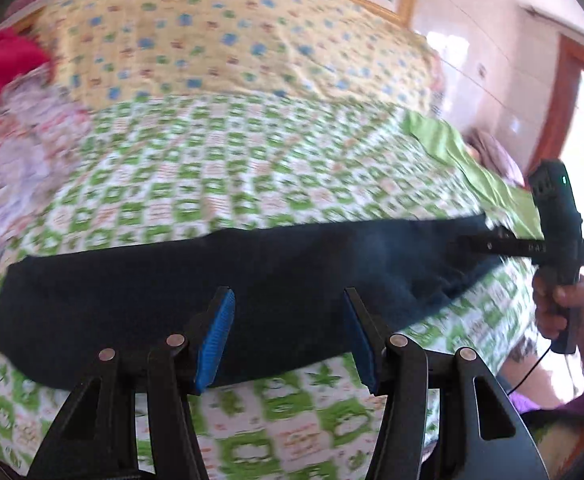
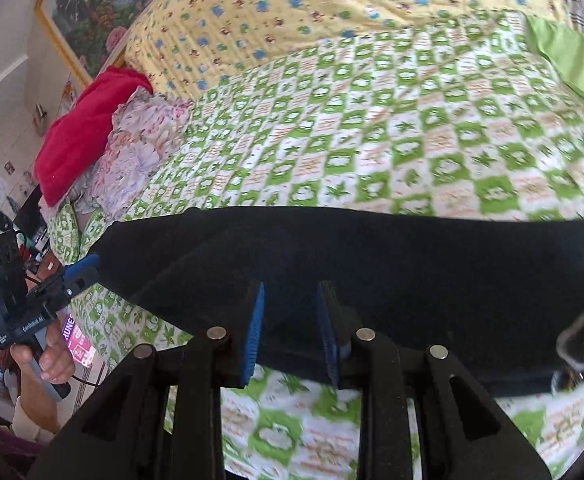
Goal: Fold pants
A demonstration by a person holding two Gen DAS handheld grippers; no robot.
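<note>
Both grippers, left [image 1: 290, 340] and right [image 2: 290, 330], hover part-open and empty over dark pants [image 1: 212, 292]. These lie folded lengthwise along the bed's [image 1: 252, 168] near edge, one gripper toward each end.

Dark navy pants [image 1: 220, 280] on a green-and-white checked sheet [image 1: 220, 168]; yellow quilt [image 1: 220, 40] with blue dots; red cloth [image 2: 84, 132].

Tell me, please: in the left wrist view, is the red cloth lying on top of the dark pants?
No. The red cloth lies at the far left edge of the bed, well apart from the dark pants spread across the green checked sheet.
</note>
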